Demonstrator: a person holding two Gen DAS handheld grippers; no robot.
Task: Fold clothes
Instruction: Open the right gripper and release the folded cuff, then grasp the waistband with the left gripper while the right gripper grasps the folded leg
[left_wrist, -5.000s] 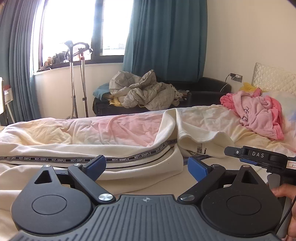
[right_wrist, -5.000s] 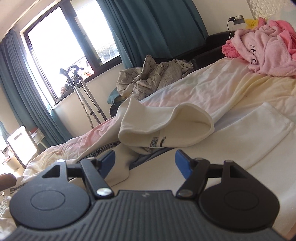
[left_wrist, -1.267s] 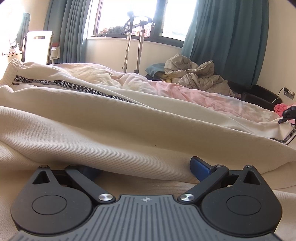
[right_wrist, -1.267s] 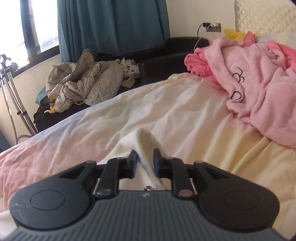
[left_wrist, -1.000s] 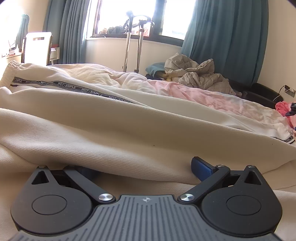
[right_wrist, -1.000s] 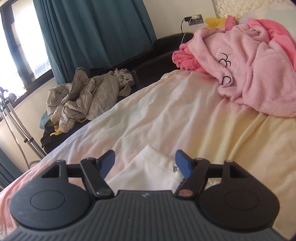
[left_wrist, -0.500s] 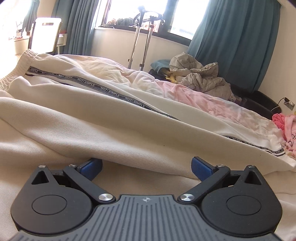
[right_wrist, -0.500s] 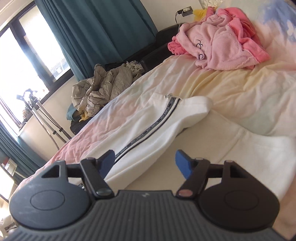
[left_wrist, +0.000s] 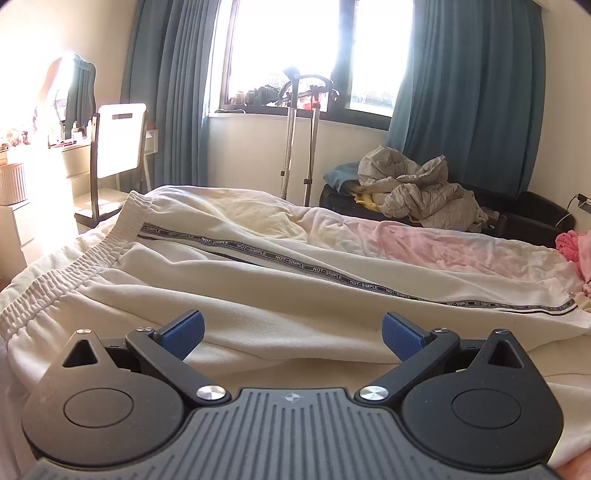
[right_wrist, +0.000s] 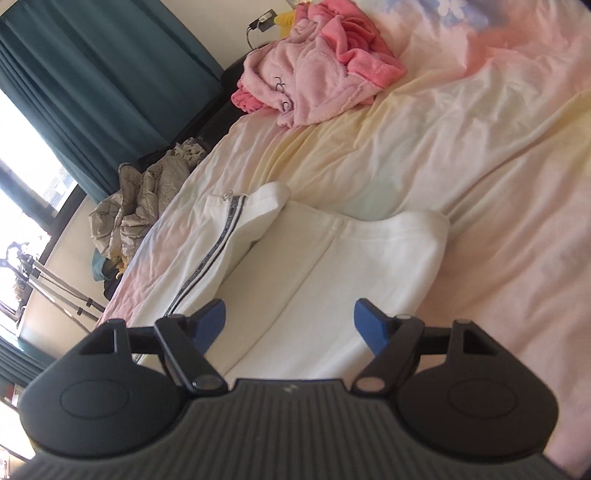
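Hovering over the cream track pants (left_wrist: 258, 295), the left gripper (left_wrist: 291, 330) is standing released, jaws wide, nothing between its blue pads. The right gripper (right_wrist: 290, 319) is likewise gaping empty above the pants' leg ends (right_wrist: 369, 251). The pants are lying stretched along the bed sheet (right_wrist: 461, 147), side stripe (left_wrist: 332, 275) facing up, waistband (left_wrist: 92, 254) on the window side. Beyond the pants, a pink robe (right_wrist: 317, 74) is sitting bunched on the sheet.

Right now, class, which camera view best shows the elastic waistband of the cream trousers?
The left wrist view: the gathered waistband runs clearly along the trousers' left end. The right wrist view shows only the leg ends and side stripe, no waistband.
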